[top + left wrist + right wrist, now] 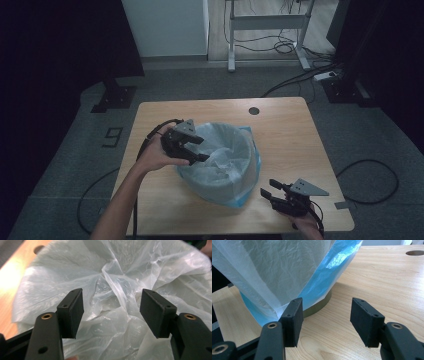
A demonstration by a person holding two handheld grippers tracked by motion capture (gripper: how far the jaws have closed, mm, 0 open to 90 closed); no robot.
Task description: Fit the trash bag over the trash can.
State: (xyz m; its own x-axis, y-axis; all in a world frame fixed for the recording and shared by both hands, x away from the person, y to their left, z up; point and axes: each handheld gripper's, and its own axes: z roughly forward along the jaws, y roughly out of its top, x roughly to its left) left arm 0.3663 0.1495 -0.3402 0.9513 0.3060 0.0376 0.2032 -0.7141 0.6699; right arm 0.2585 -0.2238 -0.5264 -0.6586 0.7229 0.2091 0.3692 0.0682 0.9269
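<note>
A round bin (220, 187) stands in the middle of the wooden table (290, 135), lined with a crumpled translucent white bag (222, 150) over a blue bag (248, 196). My left gripper (204, 149) hangs over the bin's left rim, pointing in. Its jaws stand open in the left gripper view (112, 312), and the white bag's folds (117, 275) lie beyond them, untouched. My right gripper (267, 187) rests low near the table's front right, open (325, 317) and holding nothing. It faces the bin's base (317, 308) and the blue bag (329, 277).
A round hole (254, 110) sits near the table's far edge. Bare wood lies to the right of the bin. Cables (370, 180) trail on the floor beside the table, and a desk frame (267, 22) stands beyond it.
</note>
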